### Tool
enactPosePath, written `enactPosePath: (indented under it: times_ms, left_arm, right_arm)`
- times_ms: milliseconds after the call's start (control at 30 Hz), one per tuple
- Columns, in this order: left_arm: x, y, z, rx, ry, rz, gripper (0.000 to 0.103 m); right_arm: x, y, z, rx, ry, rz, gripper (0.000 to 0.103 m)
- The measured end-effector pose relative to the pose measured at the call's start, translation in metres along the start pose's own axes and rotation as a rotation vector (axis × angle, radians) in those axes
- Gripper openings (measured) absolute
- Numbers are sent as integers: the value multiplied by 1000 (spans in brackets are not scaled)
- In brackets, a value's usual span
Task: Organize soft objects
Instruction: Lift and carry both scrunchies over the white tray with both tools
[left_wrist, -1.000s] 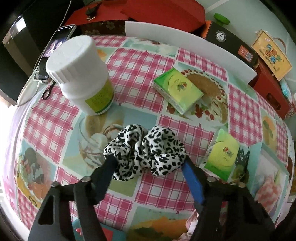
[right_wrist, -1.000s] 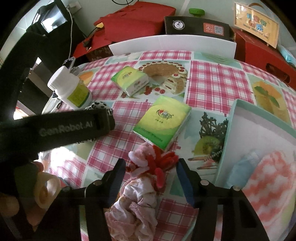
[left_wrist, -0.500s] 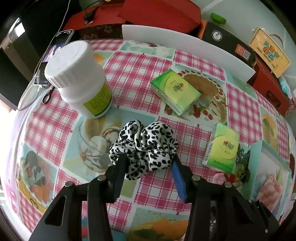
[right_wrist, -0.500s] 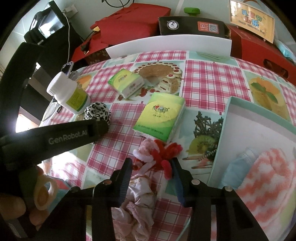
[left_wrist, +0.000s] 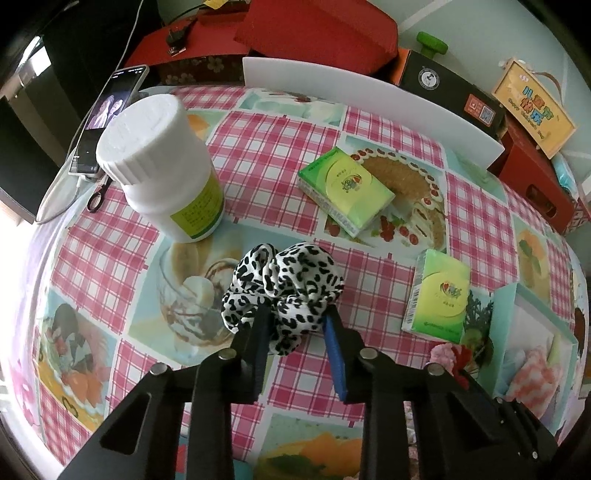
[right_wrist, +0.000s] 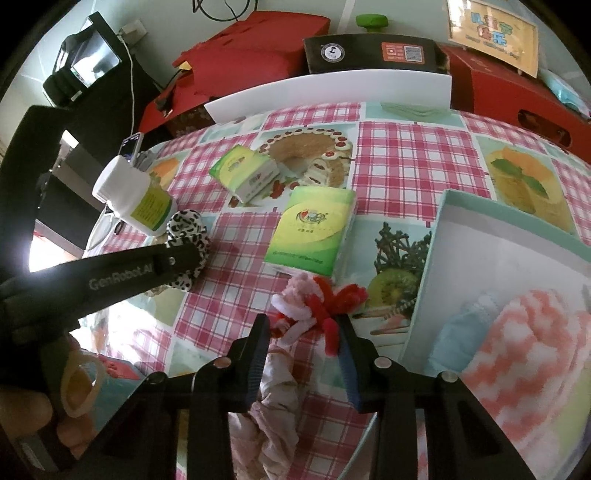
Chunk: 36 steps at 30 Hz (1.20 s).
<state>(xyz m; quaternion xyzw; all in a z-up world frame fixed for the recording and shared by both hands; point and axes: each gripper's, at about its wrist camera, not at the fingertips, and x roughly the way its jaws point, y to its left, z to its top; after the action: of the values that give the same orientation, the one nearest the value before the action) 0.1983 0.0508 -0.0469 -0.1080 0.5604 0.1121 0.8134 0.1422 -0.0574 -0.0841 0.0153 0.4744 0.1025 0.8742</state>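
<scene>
**Both jaws closing on soft items at the near edge of the desk**

Jaws of the left gripper (left_wrist: 295, 321) are narrow and still closing, with the leopard-print scrunchie (left_wrist: 284, 280) bunched between them; the fabric touches both pads. The scrunchie rests on the desk (left_wrist: 258, 177), on its checked picture cloth, toward the near edge.

Jaws of the right gripper (right_wrist: 304, 328) are likewise narrowing, closing on the red-and-pink plush tie (right_wrist: 317, 301). Its red loops lie against the right pad; whether the left pad presses it cannot be told. A pale pink scrunchie (right_wrist: 273, 417) lies below the jaws, at the near edge.

Just beyond the leopard-print scrunchie stands a white bottle (left_wrist: 162, 166) with a green label, upright, toward the left edge. Two green tissue packs are on the desk: one (left_wrist: 345, 190) near the middle, over the printed cake, the other (right_wrist: 312, 230) just beyond the plush tie.

At the right edge sits a light teal box (right_wrist: 439, 236), open, holding a pink-and-white knitted piece (right_wrist: 524, 354) and a pale blue cloth (right_wrist: 458, 332). A white board (right_wrist: 325, 92) stands along the far edge.
</scene>
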Motion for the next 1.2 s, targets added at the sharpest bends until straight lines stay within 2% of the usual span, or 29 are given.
enactPosePath:
  times_ms: [300,700,1200]
  left_arm:
    - [-8,-2,3,1,-15,-1,20]
    - [-37,-4,1,7,-74,-22,19]
    - [-60,-12,4,24,-135,-71,19]
  right_arm:
    - [-10,-1,2,0,-14,4,38]
    - [-21,-6,3,9,-30,15,35]
    - [-42,-14,9,39,-98,22,35]
